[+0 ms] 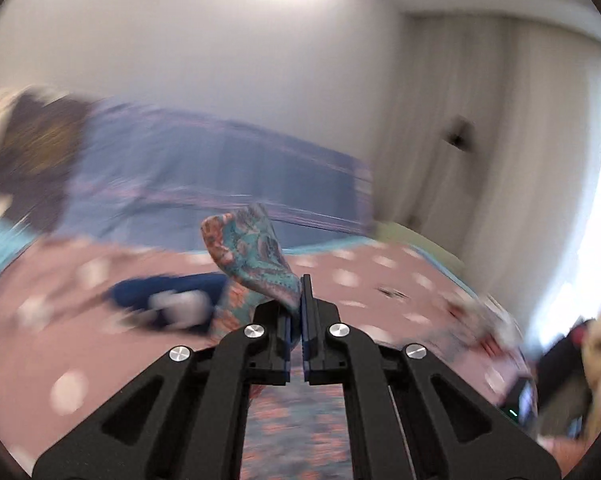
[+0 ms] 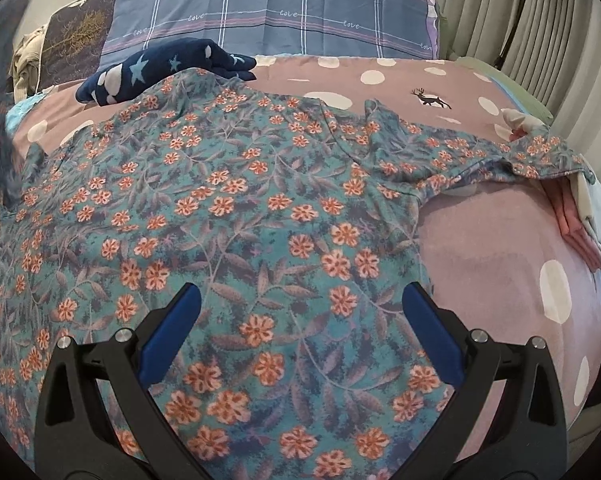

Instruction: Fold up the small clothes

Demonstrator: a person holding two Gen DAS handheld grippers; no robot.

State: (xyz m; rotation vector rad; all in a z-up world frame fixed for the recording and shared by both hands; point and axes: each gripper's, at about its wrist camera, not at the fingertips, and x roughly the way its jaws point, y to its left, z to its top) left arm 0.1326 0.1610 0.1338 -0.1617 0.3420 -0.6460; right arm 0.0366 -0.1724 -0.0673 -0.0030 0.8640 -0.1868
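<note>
- My left gripper (image 1: pixel 300 300) has its jaws pressed together on a fold of the floral shirt (image 2: pixel 236 208); the pinched cloth stands up out of the jaws, and the rest trails down beneath them toward the bed.
- The left wrist view is heavily smeared, so I can report only coarse shapes there: pink spread, blue pillow, pale wall and curtain.
- My right gripper (image 2: pixel 300 308) has its jaws spread wide, with nothing between the blue pads (image 2: pixel 168 336). It hangs over the near part of the shirt; I cannot tell whether the pads touch the cloth.
- The shirt lies spread across the pink dotted bedspread (image 2: pixel 500 248), covering most of the near and left area. One sleeve reaches right, its end lying over a folded stack (image 2: pixel 580 216) of pink and pale cloth at the right edge.
- At the left edge a blurred strip of the same print rises off the bed.
- A navy star-print garment (image 2: pixel 160 68) lies at the far left, just beyond the shirt.
- A blue plaid pillow (image 2: pixel 276 12) stands at the far side.
</note>
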